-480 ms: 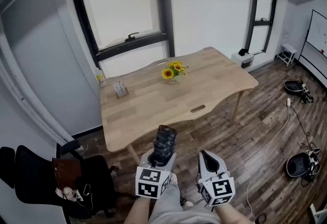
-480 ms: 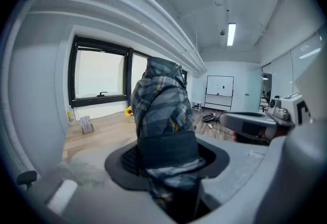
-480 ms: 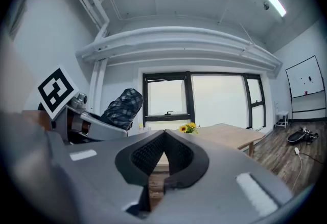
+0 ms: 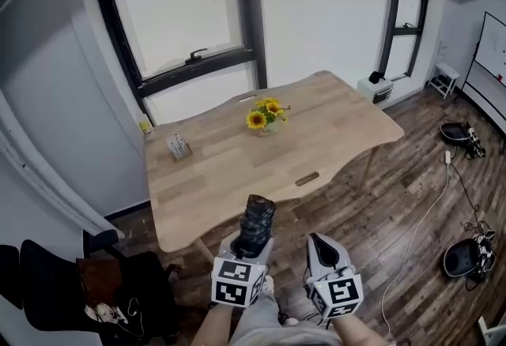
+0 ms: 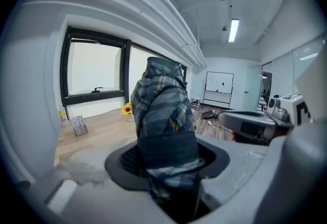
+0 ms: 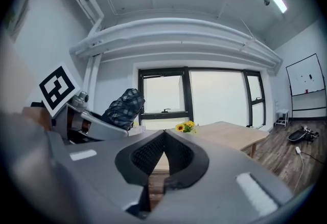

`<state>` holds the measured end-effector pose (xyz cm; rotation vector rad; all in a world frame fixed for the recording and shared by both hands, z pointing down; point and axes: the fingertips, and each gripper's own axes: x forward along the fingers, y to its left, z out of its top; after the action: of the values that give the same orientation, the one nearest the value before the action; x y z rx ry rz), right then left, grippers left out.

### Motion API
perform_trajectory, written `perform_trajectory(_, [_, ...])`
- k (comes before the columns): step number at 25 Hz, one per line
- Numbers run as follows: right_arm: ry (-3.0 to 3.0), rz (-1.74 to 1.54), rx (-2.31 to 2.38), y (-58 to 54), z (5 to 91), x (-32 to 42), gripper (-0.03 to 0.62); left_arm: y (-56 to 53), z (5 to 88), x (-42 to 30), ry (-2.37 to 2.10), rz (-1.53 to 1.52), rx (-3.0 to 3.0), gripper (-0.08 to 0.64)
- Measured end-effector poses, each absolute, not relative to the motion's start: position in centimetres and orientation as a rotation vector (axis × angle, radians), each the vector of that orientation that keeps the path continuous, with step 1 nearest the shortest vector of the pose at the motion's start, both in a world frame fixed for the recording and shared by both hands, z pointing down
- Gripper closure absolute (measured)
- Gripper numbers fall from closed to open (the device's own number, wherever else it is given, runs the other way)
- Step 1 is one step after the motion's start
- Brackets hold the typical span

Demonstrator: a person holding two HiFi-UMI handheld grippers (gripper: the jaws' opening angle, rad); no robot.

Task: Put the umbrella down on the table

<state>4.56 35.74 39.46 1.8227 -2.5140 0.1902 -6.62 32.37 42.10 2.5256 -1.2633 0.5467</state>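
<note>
A folded umbrella [image 4: 257,222] in dark plaid cloth stands between the jaws of my left gripper [image 4: 247,246], which is shut on it; it fills the left gripper view as a plaid umbrella [image 5: 163,115] sticking forward. The umbrella's tip hangs short of the near edge of the wooden table [image 4: 237,171]. My right gripper [image 4: 322,248] sits beside it to the right, shut with nothing between its pads [image 6: 163,154]. In the right gripper view the umbrella [image 6: 122,108] shows at the left, with the table [image 6: 230,133] ahead.
On the table stand a small vase of sunflowers [image 4: 265,115], a little card holder [image 4: 179,147] and a small bottle [image 4: 145,127] at the far left corner. A black chair with a bag [image 4: 87,281] is at the lower left. Cables and helmets [image 4: 466,253] lie on the floor at right.
The view has shifted a little, so the table sits slightly further left and nearer. Both grippers and the umbrella keep their places in the picture.
</note>
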Motion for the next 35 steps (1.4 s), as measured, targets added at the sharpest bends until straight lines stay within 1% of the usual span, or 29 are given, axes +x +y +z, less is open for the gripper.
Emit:
perform_trajectory(14, [-2.465,0.222,1.827,22.1,40.8,3.7,0.592,18.7,43.0,-7.4,-1.206,0.564,2.513,0.341])
perform_trajectory(20, [-2.418,0.232,1.864,17.2,41.3,3.0,0.593,13.3,43.6,-9.0,-1.176,0.567,2.508,0.341])
perform_trajectory(26, [-2.373,0.239,1.950,13.6,41.5,2.9,0.593,9.6,44.0,-9.5,-1.119,0.581,2.538,0.337])
perform_trajectory(35, [-2.353,0.257,1.952,10.1,41.9,3.3,0.592,5.8,44.7,-8.5,-1.069,0.590,2.540,0.337])
